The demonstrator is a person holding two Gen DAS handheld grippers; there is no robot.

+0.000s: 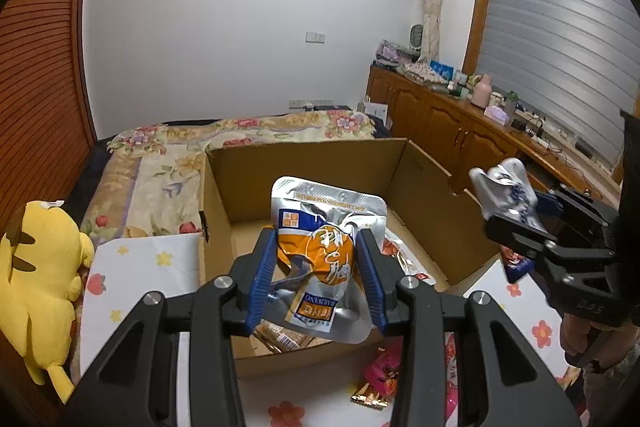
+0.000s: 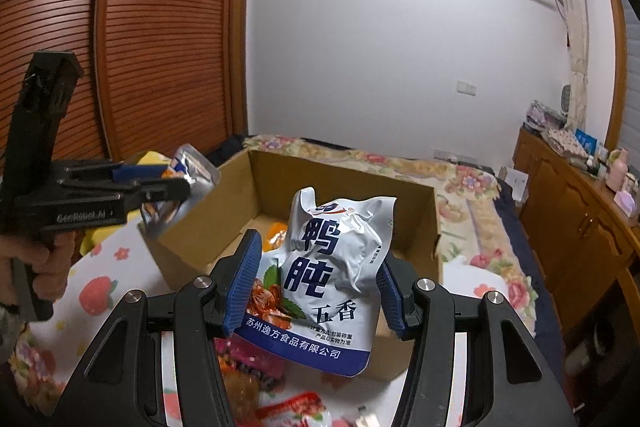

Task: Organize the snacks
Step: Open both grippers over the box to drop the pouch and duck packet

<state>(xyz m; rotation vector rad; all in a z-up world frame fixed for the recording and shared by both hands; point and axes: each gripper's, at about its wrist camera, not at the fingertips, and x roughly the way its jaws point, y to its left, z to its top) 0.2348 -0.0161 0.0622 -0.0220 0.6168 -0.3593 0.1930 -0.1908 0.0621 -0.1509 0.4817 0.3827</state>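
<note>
1. Your left gripper (image 1: 316,267) has its blue pads pressed on either side of a silver and orange snack pouch (image 1: 324,255), the jaws narrowed onto its crumpled middle.
2. Your right gripper (image 2: 316,279) clamps a white and blue snack pouch (image 2: 336,275), its jaws about half apart around the puffy pack.
3. Just beyond both sets of jaws sits the open cardboard box (image 1: 304,163); each pouch hangs over it.
4. Below your left jaws, a few packets lie on the box floor.
5. Beneath and behind the jaws, loose wrapped snacks (image 1: 384,371) lie on the flowered cloth (image 1: 140,267).
6. Far left of your left jaws lies a yellow plush toy (image 1: 40,267).
</note>
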